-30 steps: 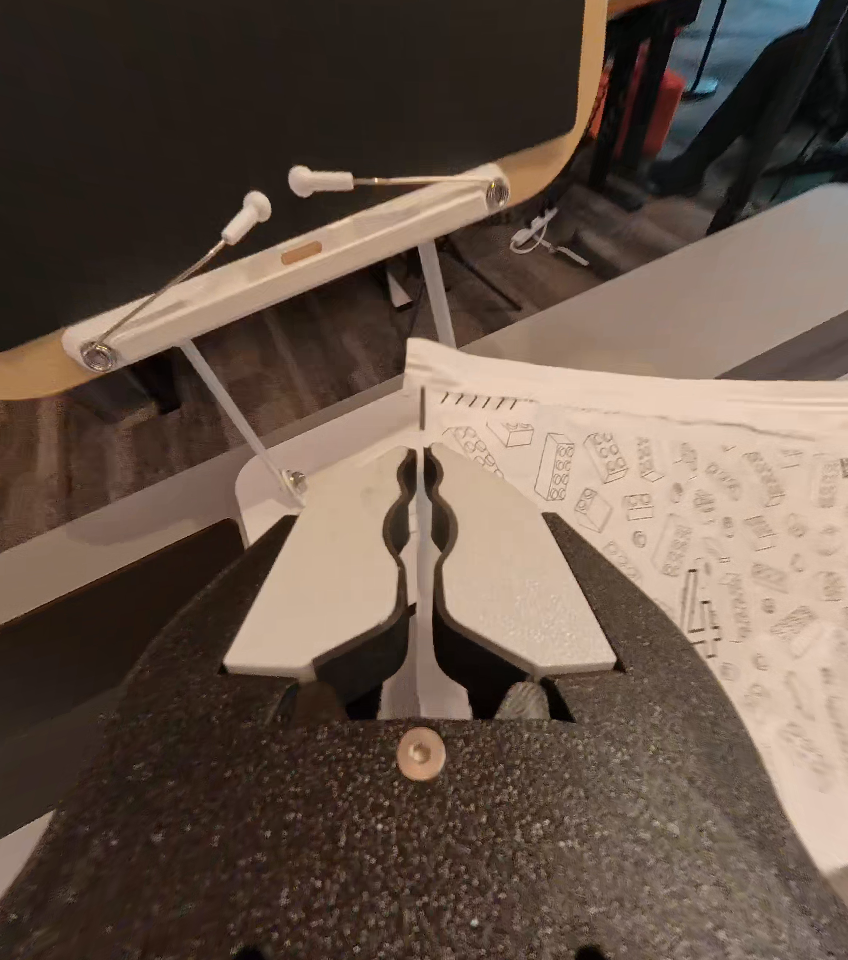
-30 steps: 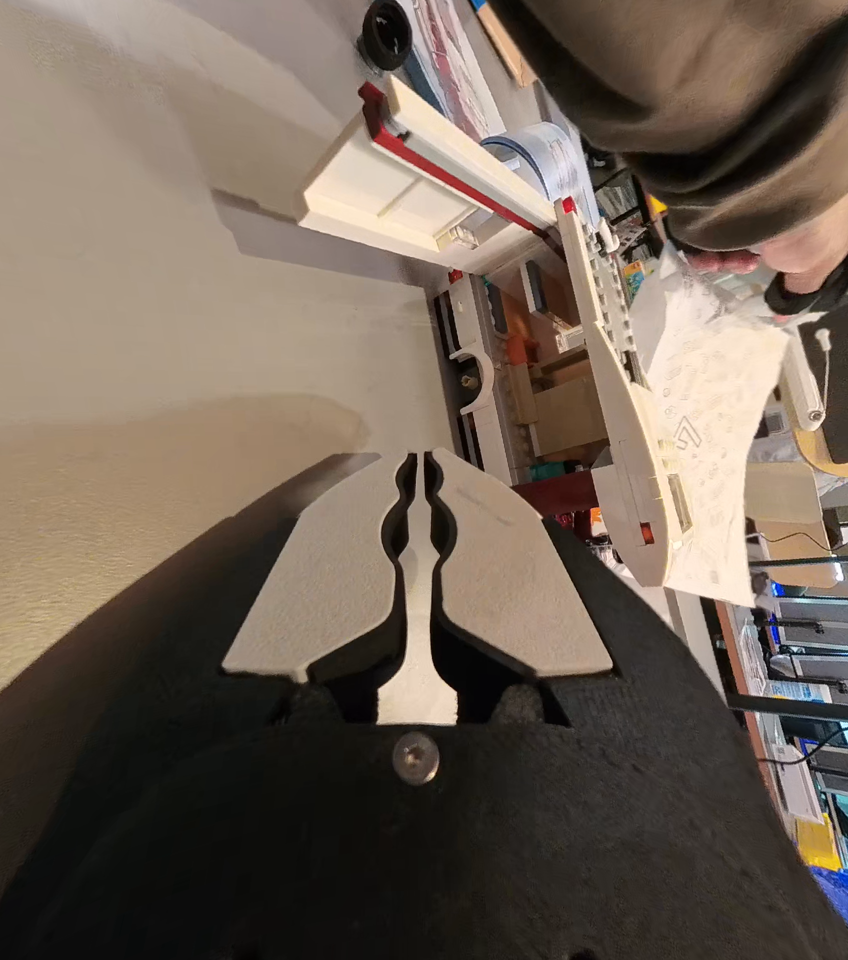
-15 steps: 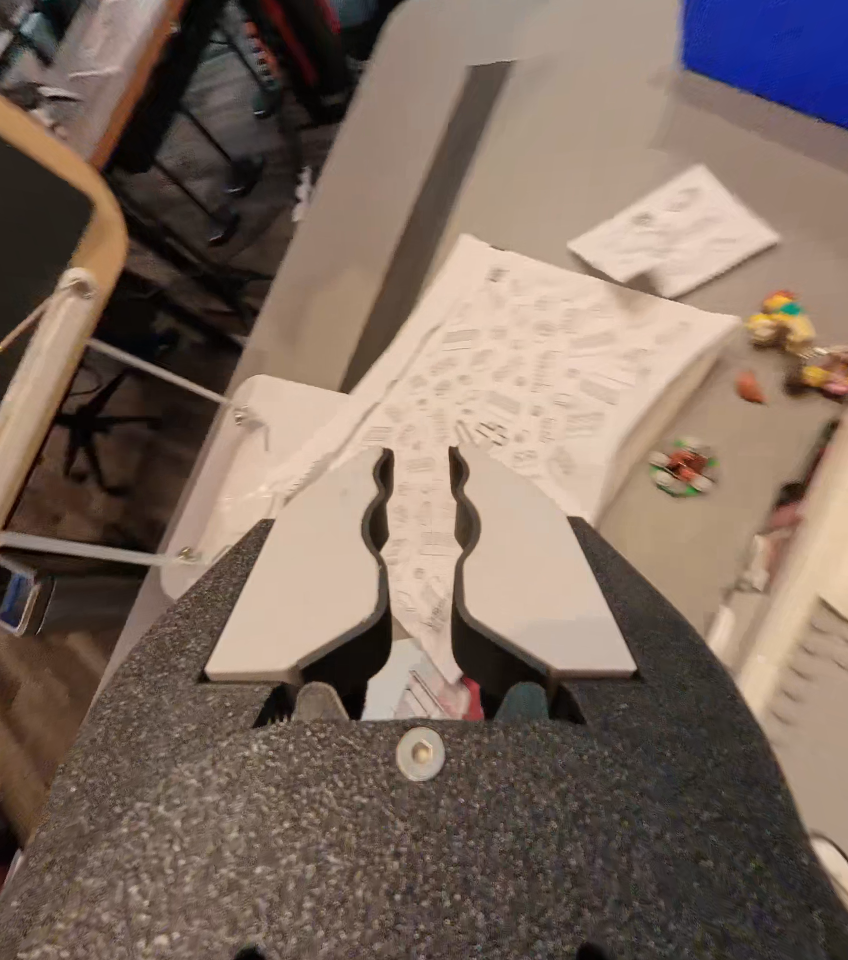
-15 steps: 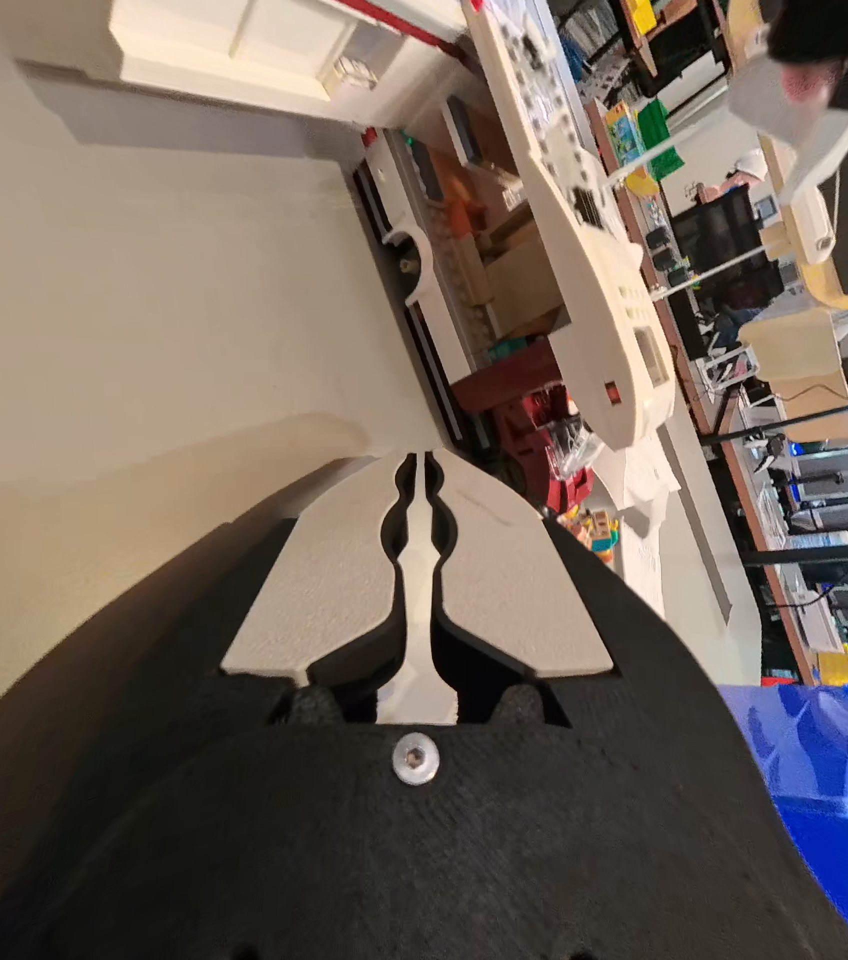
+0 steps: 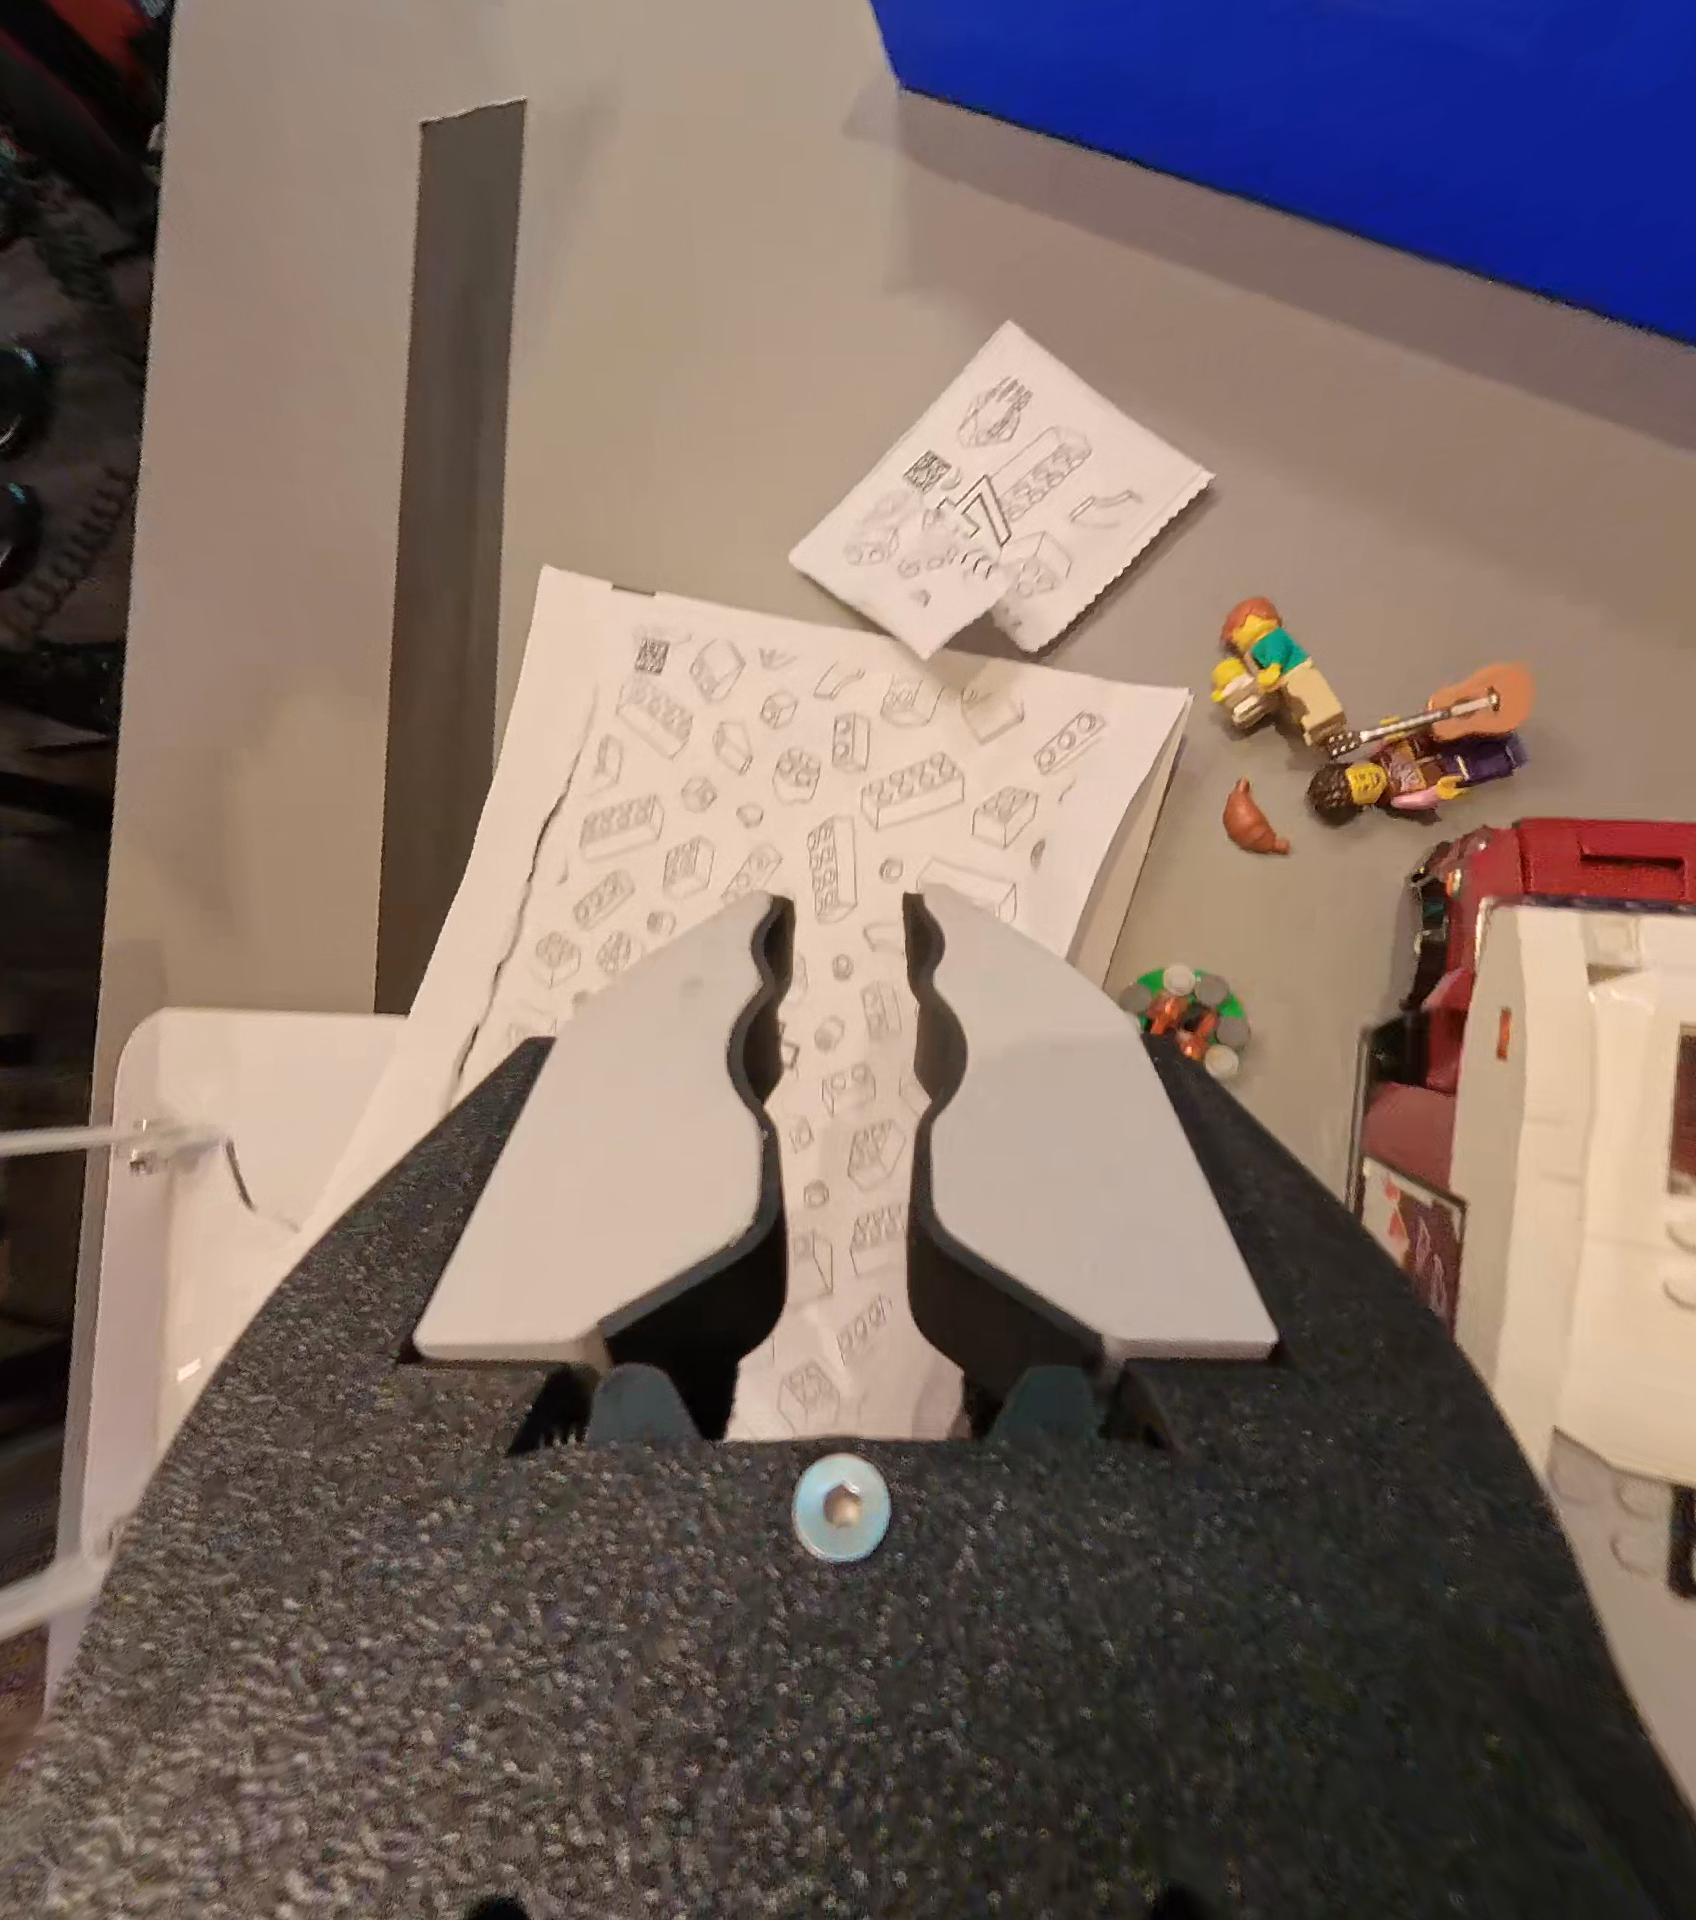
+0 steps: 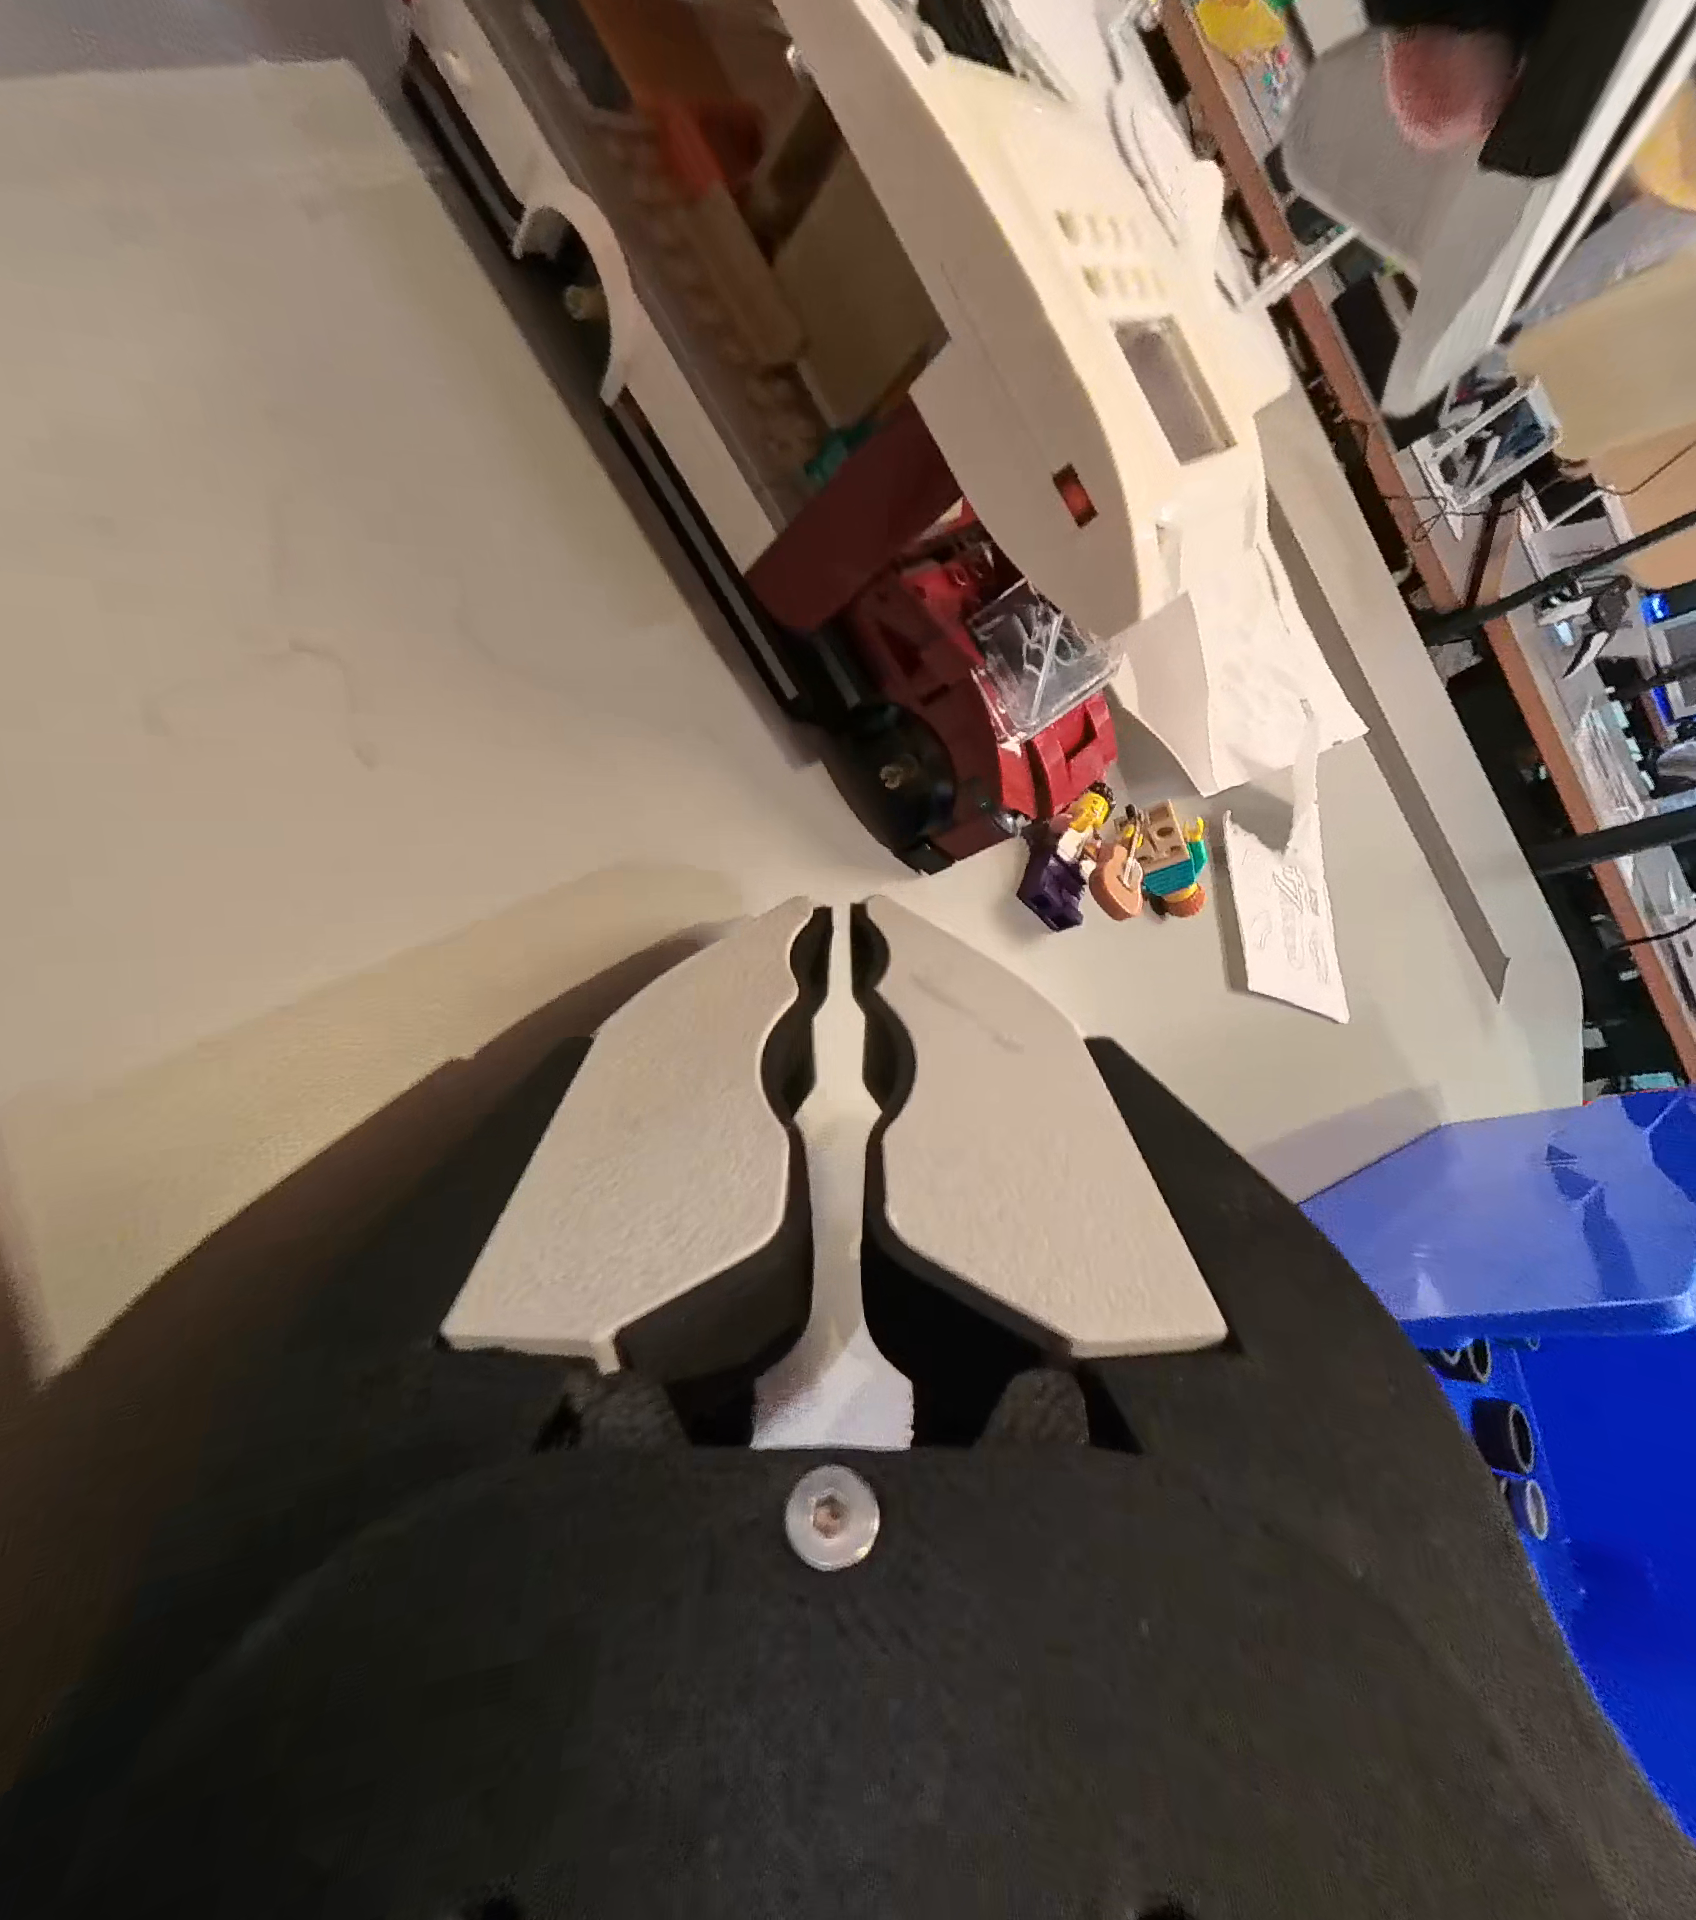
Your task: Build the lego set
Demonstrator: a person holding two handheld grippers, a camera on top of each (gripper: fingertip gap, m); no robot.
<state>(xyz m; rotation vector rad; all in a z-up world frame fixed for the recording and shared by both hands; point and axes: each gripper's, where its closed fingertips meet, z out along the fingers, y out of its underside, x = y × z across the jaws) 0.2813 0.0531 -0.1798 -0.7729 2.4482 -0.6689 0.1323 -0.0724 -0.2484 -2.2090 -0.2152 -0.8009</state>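
The large paper bag (image 5: pixel 823 790), white and printed all over with line drawings of bricks, lies flat on the grey table (image 5: pixel 719 312) in the middle of the left wrist view, one long edge torn and ragged. The left gripper (image 5: pixel 844 914) hangs over its near half with the jaws parted to a moderate width; the printed paper shows through the gap between the fingers (image 5: pixel 678 1091), and neither pad presses on it, so nothing is gripped. A smaller torn paper bag (image 5: pixel 1000 509) lies just beyond the large one, toward the upper middle of the frame. To the right are two toy figures (image 5: pixel 1343 727) lying beside a small brown guitar (image 5: pixel 1478 696), a tiny brown croissant piece (image 5: pixel 1254 821), and a round green piece (image 5: pixel 1187 1013) close to the bag's right edge. A brick-built camper van (image 5: pixel 1602 1091), dark red and white, fills the right edge, and a blue bin (image 5: pixel 1446 135) crosses the upper right.

In the right wrist view the right gripper (image 6: pixel 844 914) sits low over bare tabletop in the centre of the frame, its fingers (image 6: pixel 698 1122) drawn together to a thin slit with nothing between them (only table surface shows through). The van (image 6: pixel 927 468) stands ahead of it in the upper middle, well apart from the fingertips.
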